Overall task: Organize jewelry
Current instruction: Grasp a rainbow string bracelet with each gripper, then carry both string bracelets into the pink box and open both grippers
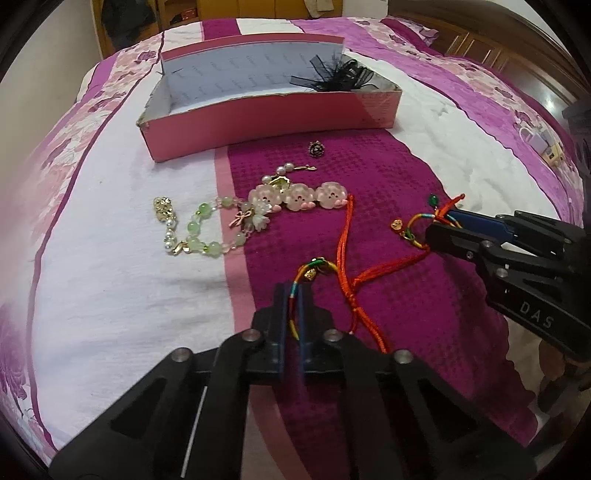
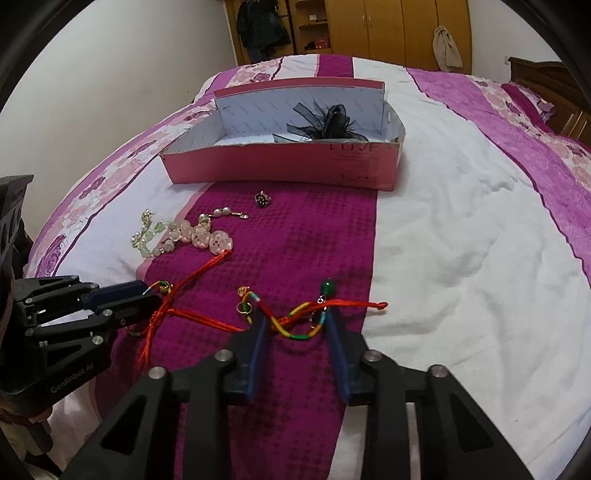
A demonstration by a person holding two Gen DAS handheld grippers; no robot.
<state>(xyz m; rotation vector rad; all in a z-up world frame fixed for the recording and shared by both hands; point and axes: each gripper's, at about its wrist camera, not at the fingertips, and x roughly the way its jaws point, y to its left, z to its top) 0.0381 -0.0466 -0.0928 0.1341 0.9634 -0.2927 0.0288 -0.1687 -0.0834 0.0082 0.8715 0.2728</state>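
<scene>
A tangle of red cord (image 1: 343, 240) and multicoloured cord bracelets lies on the magenta stripe of the bedspread. My left gripper (image 1: 293, 291) is shut on one multicoloured cord beside its gold bell (image 1: 308, 273); it enters the right wrist view from the left edge (image 2: 147, 295). My right gripper (image 2: 295, 314) stands partly open, and a multicoloured cord (image 2: 295, 334) with a green bead (image 2: 327, 286) lies slack between its blue pads. A green bead bracelet (image 1: 199, 229), pink flower beads (image 1: 303, 195) and a small rose piece (image 1: 316, 148) lie beyond. The pink box (image 1: 258, 122) holds a black mesh hair piece (image 1: 340, 77).
The bed is covered by a white, pink and purple quilt (image 2: 461, 240). Pearl earrings (image 1: 284, 171) lie near the flower beads. A wooden wardrobe (image 2: 388, 29) and a headboard (image 2: 546, 81) stand past the bed. Small bags (image 1: 535, 138) sit at the right edge.
</scene>
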